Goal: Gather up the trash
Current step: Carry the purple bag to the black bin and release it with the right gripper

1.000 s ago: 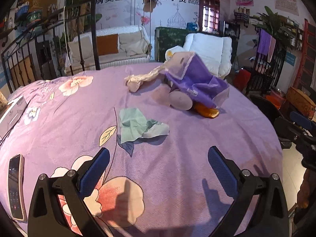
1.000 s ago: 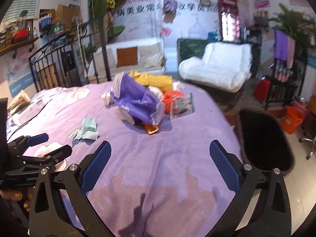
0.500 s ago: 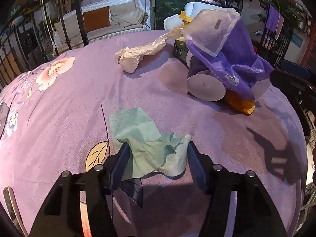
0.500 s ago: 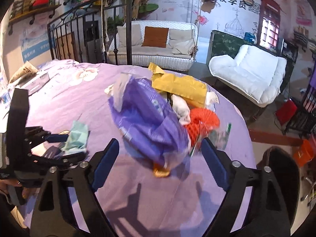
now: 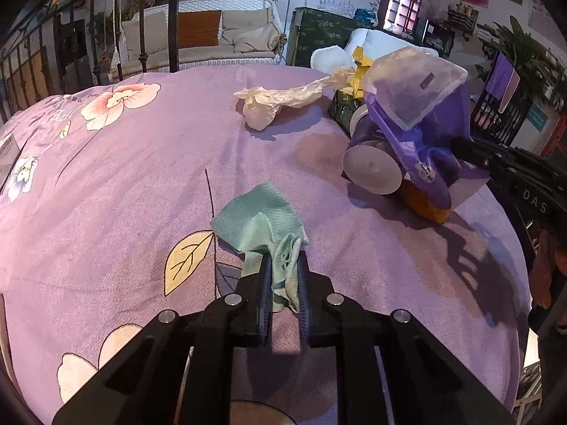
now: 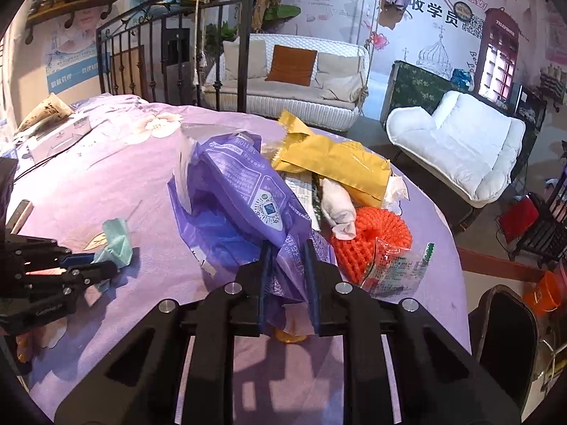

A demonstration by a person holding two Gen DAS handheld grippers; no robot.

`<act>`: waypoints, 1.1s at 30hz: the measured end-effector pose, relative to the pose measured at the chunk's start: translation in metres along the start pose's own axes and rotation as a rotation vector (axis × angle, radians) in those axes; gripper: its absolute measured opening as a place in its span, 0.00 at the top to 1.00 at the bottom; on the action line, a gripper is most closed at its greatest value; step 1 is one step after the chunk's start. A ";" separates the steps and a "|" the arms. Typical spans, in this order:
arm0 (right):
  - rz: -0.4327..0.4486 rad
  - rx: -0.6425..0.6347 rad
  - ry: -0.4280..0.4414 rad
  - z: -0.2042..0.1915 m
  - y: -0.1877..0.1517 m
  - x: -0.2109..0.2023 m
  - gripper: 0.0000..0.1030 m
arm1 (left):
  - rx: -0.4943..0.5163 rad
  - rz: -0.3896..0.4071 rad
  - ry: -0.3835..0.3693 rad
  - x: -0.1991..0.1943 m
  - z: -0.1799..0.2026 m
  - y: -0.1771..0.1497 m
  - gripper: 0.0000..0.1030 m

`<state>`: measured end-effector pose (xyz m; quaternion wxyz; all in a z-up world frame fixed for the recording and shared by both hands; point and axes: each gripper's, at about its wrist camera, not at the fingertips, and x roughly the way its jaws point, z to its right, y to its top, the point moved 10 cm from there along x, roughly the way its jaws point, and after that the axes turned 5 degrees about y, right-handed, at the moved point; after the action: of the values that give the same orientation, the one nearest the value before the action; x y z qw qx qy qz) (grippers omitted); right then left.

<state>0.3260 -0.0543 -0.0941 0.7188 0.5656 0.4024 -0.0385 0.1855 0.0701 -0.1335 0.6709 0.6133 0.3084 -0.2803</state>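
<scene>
**Both grippers pinch trash on the purple bedspread**

The green tissue (image 5: 262, 223) lies on the bedspread beside a printed yellow leaf, its near end bunched up and clamped between the narrowed fingers of the left gripper (image 5: 285, 265). To its right sits the trash heap, topped by a purple plastic bag (image 6: 241, 209); the right gripper (image 6: 287, 251) has closed on that bag's near corner, the film crumpled between its fingers. Under the bag a white cup (image 5: 372, 170) lies on its side. Behind it are a yellow snack wrapper (image 6: 333, 163), a white wad of paper (image 6: 338, 205) and an orange foam net (image 6: 372, 241) touching a clear wrapper. A beige crumpled bag (image 5: 276, 101) stretches away from the heap to the left, resting flat.

All of it rests on a lilac bedspread (image 5: 106, 194) printed with pink and white flowers. A black iron bed frame (image 6: 149, 56) stands at the far edge. Beyond are a white wicker sofa (image 6: 301, 74) with an orange cushion, a white armchair (image 6: 460, 152), and a wall mural with a red telephone booth (image 6: 499, 53). A black bin (image 6: 503, 326) stands on the floor at the right.
</scene>
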 end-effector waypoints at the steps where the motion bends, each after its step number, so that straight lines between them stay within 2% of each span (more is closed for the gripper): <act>1: 0.012 -0.004 -0.001 -0.003 0.000 -0.006 0.82 | -0.005 0.013 -0.001 -0.003 0.001 0.001 0.86; 8: 0.112 0.079 -0.014 -0.007 -0.014 -0.059 0.82 | -0.025 0.097 -0.042 -0.032 0.018 0.001 0.86; 11: 0.158 0.178 -0.059 0.016 -0.025 -0.086 0.82 | -0.006 0.122 -0.083 -0.041 0.036 0.003 0.86; 15: 0.185 0.290 -0.196 0.068 -0.043 -0.115 0.82 | 0.042 0.154 -0.160 -0.052 0.071 0.006 0.86; 23: 0.124 0.487 -0.423 0.180 -0.100 -0.140 0.82 | 0.167 0.159 -0.287 -0.064 0.151 -0.004 0.86; 28: 0.068 0.534 -0.493 0.227 -0.124 -0.136 0.82 | 0.216 0.156 -0.327 -0.062 0.178 -0.002 0.86; 33: -0.024 0.635 -0.518 0.263 -0.160 -0.117 0.82 | 0.254 0.157 -0.351 -0.062 0.201 -0.005 0.86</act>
<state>0.3061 -0.3808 -0.1368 0.5856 0.7262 0.1829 -0.3100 0.1551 -0.1302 -0.0787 0.6514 0.6570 0.1006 -0.3660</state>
